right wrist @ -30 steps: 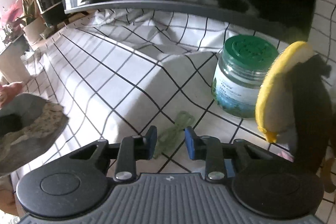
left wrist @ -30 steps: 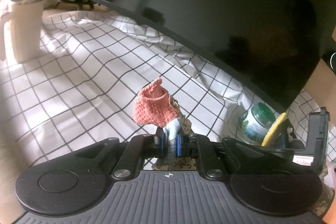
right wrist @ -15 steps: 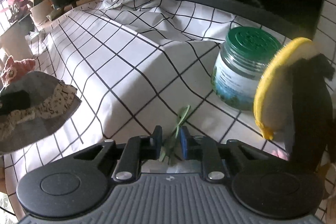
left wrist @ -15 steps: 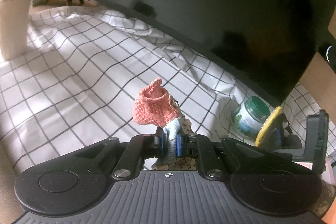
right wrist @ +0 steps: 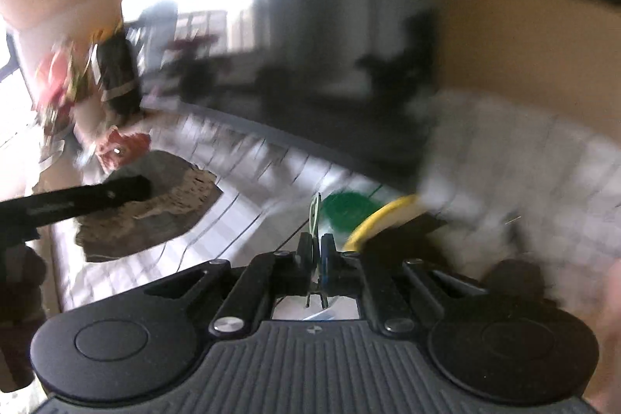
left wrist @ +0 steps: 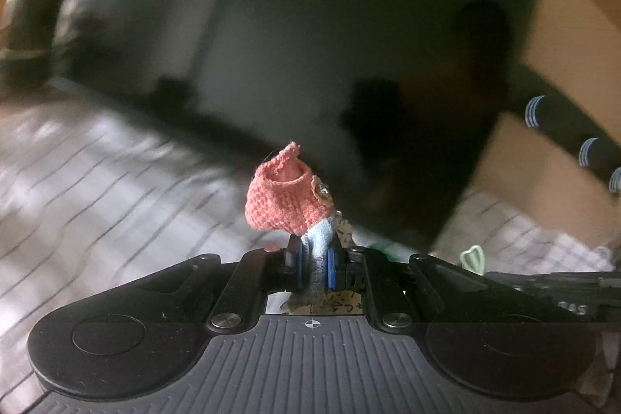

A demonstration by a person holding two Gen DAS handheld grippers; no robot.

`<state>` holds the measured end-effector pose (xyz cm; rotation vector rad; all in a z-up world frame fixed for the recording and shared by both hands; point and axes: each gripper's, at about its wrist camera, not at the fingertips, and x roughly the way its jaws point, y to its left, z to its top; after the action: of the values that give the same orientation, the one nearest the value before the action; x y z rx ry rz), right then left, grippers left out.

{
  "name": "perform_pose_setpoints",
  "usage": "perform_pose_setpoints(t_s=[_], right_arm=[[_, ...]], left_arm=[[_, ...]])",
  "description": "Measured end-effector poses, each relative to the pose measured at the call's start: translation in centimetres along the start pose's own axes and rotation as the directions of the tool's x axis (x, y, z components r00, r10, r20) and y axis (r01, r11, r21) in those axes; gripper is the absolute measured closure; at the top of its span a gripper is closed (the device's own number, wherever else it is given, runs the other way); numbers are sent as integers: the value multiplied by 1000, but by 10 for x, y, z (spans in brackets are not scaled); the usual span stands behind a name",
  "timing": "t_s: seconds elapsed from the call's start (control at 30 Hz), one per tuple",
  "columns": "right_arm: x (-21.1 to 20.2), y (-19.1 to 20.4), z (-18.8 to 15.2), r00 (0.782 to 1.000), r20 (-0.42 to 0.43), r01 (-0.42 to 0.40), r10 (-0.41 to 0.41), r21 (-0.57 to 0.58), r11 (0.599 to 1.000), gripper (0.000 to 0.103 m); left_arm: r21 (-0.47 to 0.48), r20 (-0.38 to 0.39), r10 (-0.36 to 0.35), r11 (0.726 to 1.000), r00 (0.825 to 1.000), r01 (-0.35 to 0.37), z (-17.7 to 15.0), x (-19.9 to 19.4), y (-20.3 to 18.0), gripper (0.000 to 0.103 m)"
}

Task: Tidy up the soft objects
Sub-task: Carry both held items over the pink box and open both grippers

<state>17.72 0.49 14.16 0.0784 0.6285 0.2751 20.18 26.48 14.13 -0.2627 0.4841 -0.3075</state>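
The left gripper (left wrist: 314, 268) is clamped on the pale-blue stem of a coral crocheted fabric doll (left wrist: 283, 198), at twelve o'clock. The right gripper (right wrist: 319, 253) pinches a thin green looped band (right wrist: 315, 216). Both are airborne; each grip should stay firm until placement.

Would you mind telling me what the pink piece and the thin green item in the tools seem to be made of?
Pink piece: knitted or crocheted yarn, matte; the stitch texture shows. Thin green item: looks like a slim wire or plastic loop, too blurred to be sure.
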Motion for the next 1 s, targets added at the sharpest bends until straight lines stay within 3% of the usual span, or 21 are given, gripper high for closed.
perform_pose_setpoints(t_s=[0.17, 0.3, 0.4, 0.53, 0.57, 0.6, 0.67, 0.7, 0.73, 0.8, 0.83, 0.87, 0.9, 0.97, 1.0], right_arm=[[-69, -54, 9, 982, 120, 143, -147, 39, 989, 99], [-117, -112, -6, 945, 146, 281, -294, 105, 954, 99], [-140, -149, -20, 914, 138, 362, -382, 147, 920, 99], [-158, -198, -42, 880, 101, 436, -464, 215, 874, 98], [-161, -208, -48, 877, 87, 443, -472, 230, 866, 98], [-160, -220, -55, 879, 64, 445, -473, 249, 860, 98], [-153, -236, -69, 883, 20, 447, -468, 266, 854, 98], [-151, -241, -75, 884, 2, 449, -467, 270, 852, 98], [-148, -248, -83, 887, -15, 447, -461, 279, 850, 97], [-140, -258, -92, 895, -43, 436, -445, 301, 848, 88], [-136, -264, -99, 895, -65, 438, -441, 313, 843, 78], [-133, -269, -104, 894, -81, 442, -441, 320, 838, 71], [-133, -270, -109, 893, -89, 444, -440, 323, 836, 68], [-134, -270, -118, 895, -98, 443, -436, 321, 837, 63], [-132, -270, -122, 895, -107, 443, -433, 322, 837, 62]], left_arm=[[22, -32, -183, 983, 983, 184, 22, 31, -76, 90], [71, -117, -333, 937, 936, 342, 20, 56, -154, 90], [92, -210, -433, 884, 877, 458, 10, 78, -214, 90], [105, -330, -503, 821, 799, 561, -13, 108, -284, 89], [92, -371, -513, 809, 774, 580, -19, 118, -298, 89], [52, -423, -525, 800, 739, 598, -25, 131, -313, 88], [-35, -485, -544, 795, 685, 606, -36, 154, -333, 84], [-45, -504, -538, 797, 675, 602, -42, 165, -343, 81], [-15, -517, -511, 808, 687, 590, -49, 174, -352, 79], [141, -556, -372, 839, 743, 526, -68, 193, -375, 79], [202, -571, -314, 842, 758, 501, -77, 198, -379, 79], [243, -585, -277, 837, 762, 491, -84, 203, -382, 79], [255, -600, -268, 829, 753, 498, -92, 205, -384, 79], [228, -616, -286, 828, 734, 513, -97, 207, -378, 79], [200, -607, -304, 835, 734, 512, -96, 205, -374, 79]])
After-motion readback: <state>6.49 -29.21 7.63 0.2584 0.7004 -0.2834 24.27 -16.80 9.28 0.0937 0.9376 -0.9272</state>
